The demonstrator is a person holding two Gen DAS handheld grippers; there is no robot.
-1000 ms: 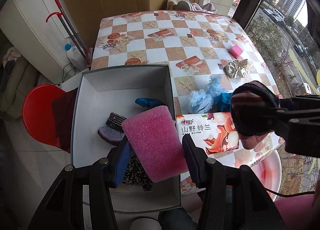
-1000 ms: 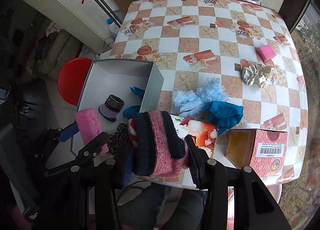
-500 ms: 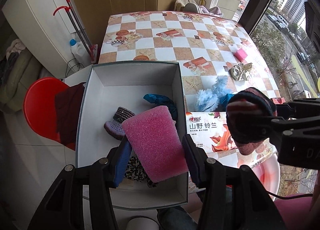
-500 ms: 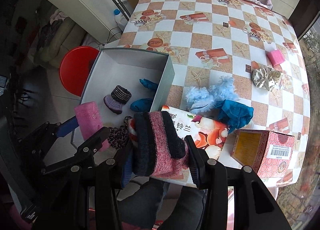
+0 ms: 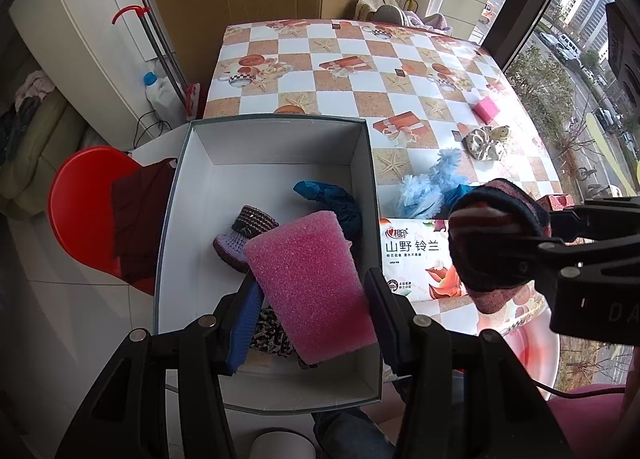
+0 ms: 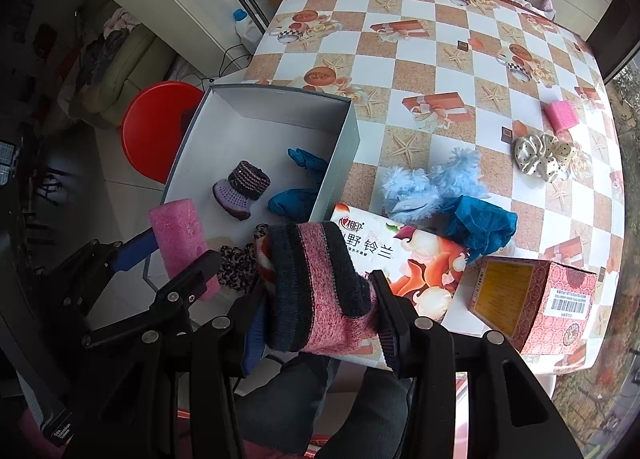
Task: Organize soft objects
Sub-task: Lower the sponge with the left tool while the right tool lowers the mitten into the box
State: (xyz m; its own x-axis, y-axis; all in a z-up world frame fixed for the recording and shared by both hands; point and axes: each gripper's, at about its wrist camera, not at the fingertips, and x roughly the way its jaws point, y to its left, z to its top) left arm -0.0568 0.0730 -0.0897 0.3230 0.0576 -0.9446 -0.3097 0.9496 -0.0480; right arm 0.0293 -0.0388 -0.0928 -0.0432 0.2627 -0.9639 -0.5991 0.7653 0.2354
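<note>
The left gripper (image 5: 310,301) is pinching a pink foam block (image 5: 310,285) between its two fingers and is holding it above the near end of the open grey box (image 5: 172,219), pointing steeply downward. The right gripper (image 6: 320,309) is pinching a pink and dark striped knitted sock (image 6: 316,291) and is holding it over the near table edge, just beside the box's right wall and above the flat floral tissue pack (image 6: 404,255).

Inside the box, a small purple knitted bootie (image 5: 244,235) is lying near the middle, a blue crumpled glove (image 5: 332,201) is resting against the right wall, and a leopard-print fabric piece (image 5: 272,333) is lying at the near end, partly hidden under the foam block.

On the chequered tablecloth (image 6: 432,71), a light blue fluffy item (image 6: 428,183) is lying just beyond the tissue pack, touching a second blue glove (image 6: 482,225). A red patterned carton (image 6: 532,303) is standing near the right corner. A cream dotted scrunchie (image 6: 540,157) and a small pink foam piece (image 6: 562,115) are lying further out, well apart from the box.

A red stool (image 5: 80,211) with a dark red cloth (image 5: 140,219) draped on it is standing on the floor to the left of the box.
</note>
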